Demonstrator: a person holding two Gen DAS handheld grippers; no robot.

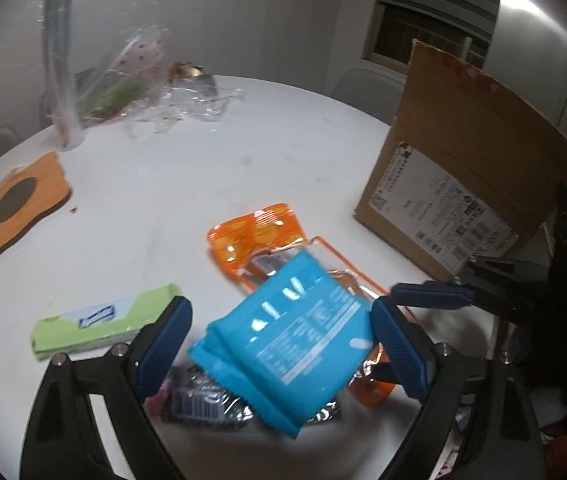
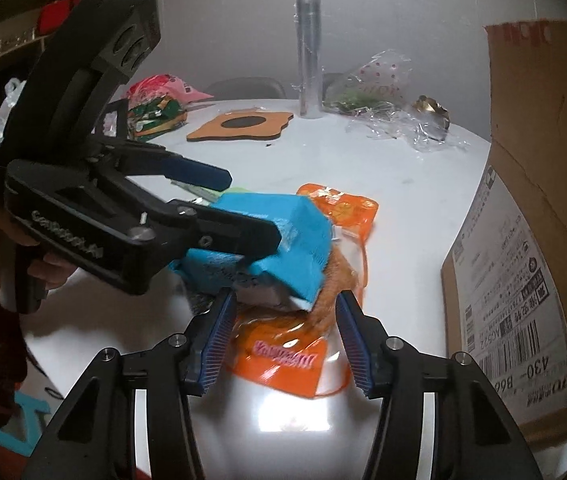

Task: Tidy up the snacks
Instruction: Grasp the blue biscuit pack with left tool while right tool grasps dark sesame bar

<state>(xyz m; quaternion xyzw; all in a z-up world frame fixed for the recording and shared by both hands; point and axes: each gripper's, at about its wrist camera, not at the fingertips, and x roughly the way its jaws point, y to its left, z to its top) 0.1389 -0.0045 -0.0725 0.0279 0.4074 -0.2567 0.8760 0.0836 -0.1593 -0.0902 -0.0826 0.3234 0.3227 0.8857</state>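
Centrally, left tongs (image 1: 279, 344) straddled the blue packet (image 1: 283, 344), spread wide; right tongs (image 2: 283, 344), half-closed, bracketed the orange packet (image 2: 283, 356) (grip uncertain). A cardboard box (image 2: 523, 240) crowded the tabletop (image 1: 203, 180); a green packet (image 1: 95, 328) lay nearby.

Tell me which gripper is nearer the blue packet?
Left. The left gripper has the blue packet between its open fingers; the right gripper straddles the orange packet beneath.

We see dim, cool indoor light in both fisheye views, with dark vignetted corners and curved edges. Glare whitens the table (image 2: 295, 412) near the right camera; the blue packet (image 1: 283, 344) shows motion blur.
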